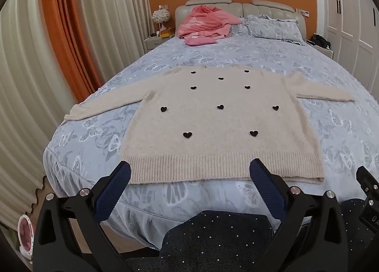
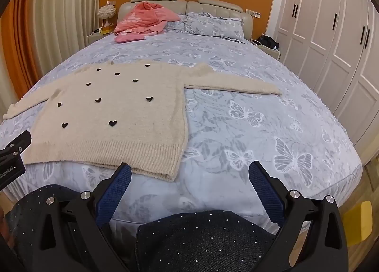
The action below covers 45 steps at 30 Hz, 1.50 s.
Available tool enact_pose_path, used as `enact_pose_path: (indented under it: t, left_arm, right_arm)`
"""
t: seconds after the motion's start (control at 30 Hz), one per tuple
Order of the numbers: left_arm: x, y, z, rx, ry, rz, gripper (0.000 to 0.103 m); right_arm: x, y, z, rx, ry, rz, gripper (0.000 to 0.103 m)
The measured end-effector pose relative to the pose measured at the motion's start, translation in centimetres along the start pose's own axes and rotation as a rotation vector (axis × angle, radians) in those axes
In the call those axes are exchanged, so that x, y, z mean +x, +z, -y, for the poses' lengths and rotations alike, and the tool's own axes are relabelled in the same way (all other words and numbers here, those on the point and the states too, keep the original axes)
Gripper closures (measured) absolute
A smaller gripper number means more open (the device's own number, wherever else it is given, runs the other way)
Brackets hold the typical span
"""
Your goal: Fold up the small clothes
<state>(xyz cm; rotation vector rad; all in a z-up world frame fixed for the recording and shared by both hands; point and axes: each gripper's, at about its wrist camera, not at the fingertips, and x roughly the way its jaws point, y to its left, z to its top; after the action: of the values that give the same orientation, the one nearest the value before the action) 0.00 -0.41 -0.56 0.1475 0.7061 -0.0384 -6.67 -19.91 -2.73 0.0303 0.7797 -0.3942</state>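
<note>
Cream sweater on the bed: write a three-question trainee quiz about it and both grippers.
1. True or false: the cream sweater lies flat with both sleeves spread out.
2. Which gripper faces the sweater's ribbed hem head-on: left gripper or right gripper?
3. Fill in: the black shapes on the sweater are ____.

Key: 1 true; 2 left gripper; 3 hearts.

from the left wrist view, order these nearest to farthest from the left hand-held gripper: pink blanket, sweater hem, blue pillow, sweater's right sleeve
1. sweater hem, just ahead of the left hand-held gripper
2. sweater's right sleeve, off right
3. pink blanket and blue pillow, both at the headboard, too close to call
</note>
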Motion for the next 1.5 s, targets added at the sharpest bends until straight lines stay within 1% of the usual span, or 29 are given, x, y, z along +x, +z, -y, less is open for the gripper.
enact_pose_path:
  t: [0.3, 0.77, 1.5]
  left_arm:
    - [0.33, -0.04, 0.28, 0.011, -0.007, -0.009, 0.005]
    - [0.4, -0.05, 0.52, 0.031, -0.003, -0.018, 0.005]
    - [0.44, -0.05, 0.59, 0.033, -0.001, -0.018, 0.005]
  right_arm:
    - [0.03, -0.26, -0.53, -0.006, -0.021, -0.005, 0.005]
    - [0.25, -0.32, -0.25, 0.015, -0.014, -0.019, 0.005]
    - [0.28, -0.31, -0.18, 0.013, -0.013, -0.019, 0.005]
